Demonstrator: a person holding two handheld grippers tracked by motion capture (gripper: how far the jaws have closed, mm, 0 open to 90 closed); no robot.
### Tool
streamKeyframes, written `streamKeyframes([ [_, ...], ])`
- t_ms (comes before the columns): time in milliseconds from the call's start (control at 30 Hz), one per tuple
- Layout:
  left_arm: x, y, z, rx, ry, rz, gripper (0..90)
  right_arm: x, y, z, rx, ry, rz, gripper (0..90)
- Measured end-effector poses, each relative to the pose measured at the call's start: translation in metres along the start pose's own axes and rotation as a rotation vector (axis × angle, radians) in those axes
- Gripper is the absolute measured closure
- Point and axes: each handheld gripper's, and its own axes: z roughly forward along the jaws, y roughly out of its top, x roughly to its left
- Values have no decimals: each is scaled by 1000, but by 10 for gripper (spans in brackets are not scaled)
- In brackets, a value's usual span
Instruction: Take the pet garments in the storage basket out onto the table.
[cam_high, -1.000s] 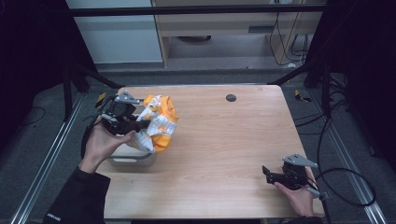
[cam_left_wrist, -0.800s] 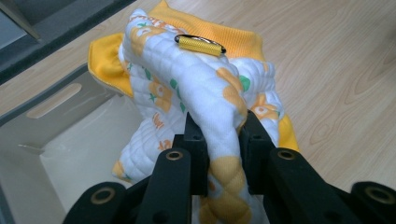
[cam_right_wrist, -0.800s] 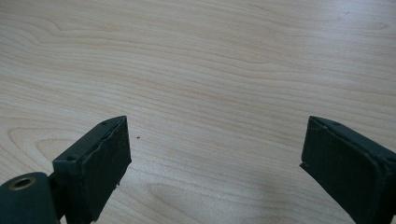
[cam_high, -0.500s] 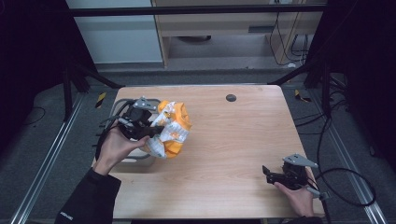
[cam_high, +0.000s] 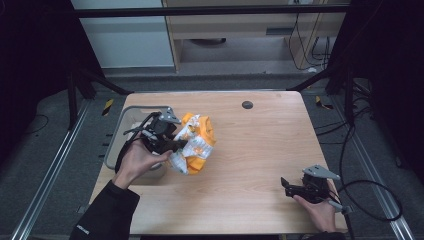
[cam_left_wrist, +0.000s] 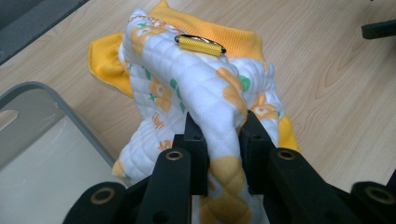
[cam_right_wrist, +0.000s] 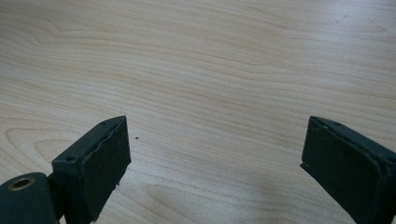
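A quilted white cloth with orange and green prints and an orange lining hangs bunched over the table's left part, beside a grey bin. My left gripper is shut on a fold of it, the cloth squeezed between both jaws. A yellow metal clip or ring sits on top of the cloth in the left gripper view. My right gripper rests low at the table's front right, jaws wide apart over bare wood with nothing between them.
A grey plastic bin stands at the table's left edge, just behind my left hand. A small dark round hole marks the wooden tabletop near its far edge. Cables trail off the right side.
My left hand has carried the cloth rightward and a little lower, away from the bin toward the table's middle. The right gripper has stayed where it was.
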Motion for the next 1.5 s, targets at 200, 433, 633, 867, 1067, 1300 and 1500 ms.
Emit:
streamKeyframes([
  [200, -8, 6, 9, 9, -17, 31, 762, 0, 0, 0, 0, 3, 3, 79],
  [433, -16, 10, 19, 19, -34, 58, 762, 0, 0, 0, -3, 1, -5, 79],
  [633, -22, 12, 30, 28, -41, 80, 762, 1, 0, 0, -5, 4, -3, 79],
  [867, -29, 13, 44, 41, -60, 99, 762, 0, 0, 0, -15, -1, -14, 80],
  [1067, -34, 15, 55, 41, -73, 106, 762, 0, 0, 0, -19, 0, -17, 80],
  [1300, -43, 19, 73, 64, -103, 131, 761, -1, 0, 0, -22, 0, -16, 80],
  [1500, -50, 20, 88, 75, -111, 157, 761, 0, 0, 0, -20, -2, -20, 80],
])
